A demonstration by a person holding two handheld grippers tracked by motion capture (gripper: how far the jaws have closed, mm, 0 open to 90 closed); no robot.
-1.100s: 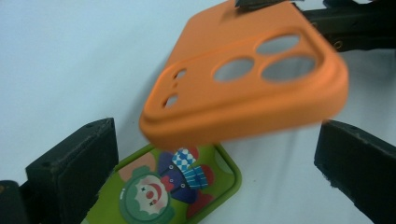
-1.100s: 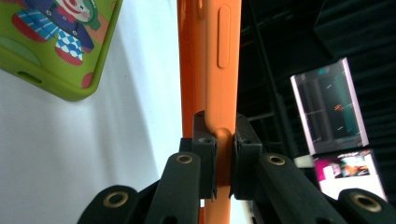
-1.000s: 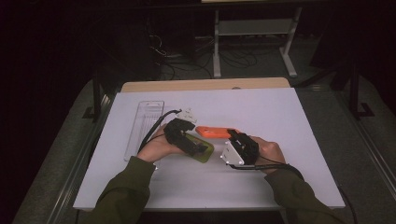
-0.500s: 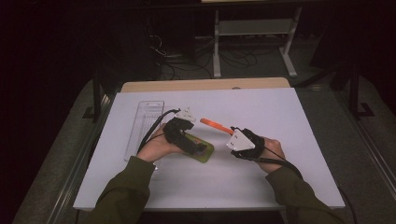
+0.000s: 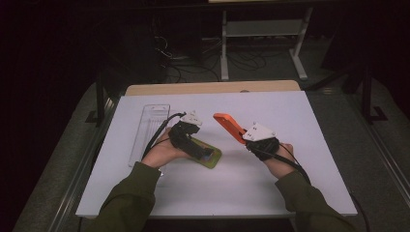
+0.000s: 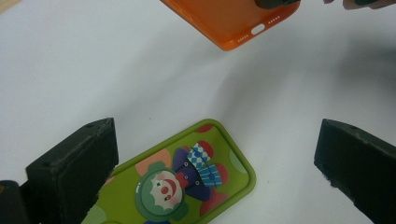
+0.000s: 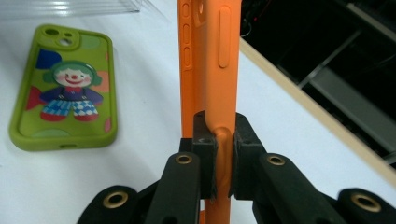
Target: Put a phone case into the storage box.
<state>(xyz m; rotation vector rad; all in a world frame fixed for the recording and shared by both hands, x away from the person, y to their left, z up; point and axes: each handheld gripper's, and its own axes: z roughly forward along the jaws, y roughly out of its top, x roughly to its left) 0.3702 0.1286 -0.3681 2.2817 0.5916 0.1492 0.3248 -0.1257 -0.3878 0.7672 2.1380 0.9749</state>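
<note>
A green phone case [image 5: 211, 155] with a clown picture lies flat on the white table [image 5: 309, 116]. My left gripper [image 5: 193, 142] rests over its left end. In the left gripper view the jaws of the left gripper [image 6: 217, 135] stand wide apart and open, with the green case [image 6: 187, 182] lying under them untouched. My right gripper [image 5: 244, 138] is shut on one end of an orange phone case [image 5: 228, 125], held off the table to the right of the green one. In the right gripper view its pads [image 7: 205, 140] pinch the orange case [image 7: 210, 56] on edge, denting its soft wall.
A clear plastic tray [image 5: 151, 126] lies on the table left of the left hand. A tan board edge [image 5: 212, 88] runs along the table's far side, with dark floor, cables and a rack leg beyond. The table's right half and front strip are bare white.
My right gripper has drawn to the right and risen a little with the orange case, pulling it away from the green case. The left gripper has stayed put.
</note>
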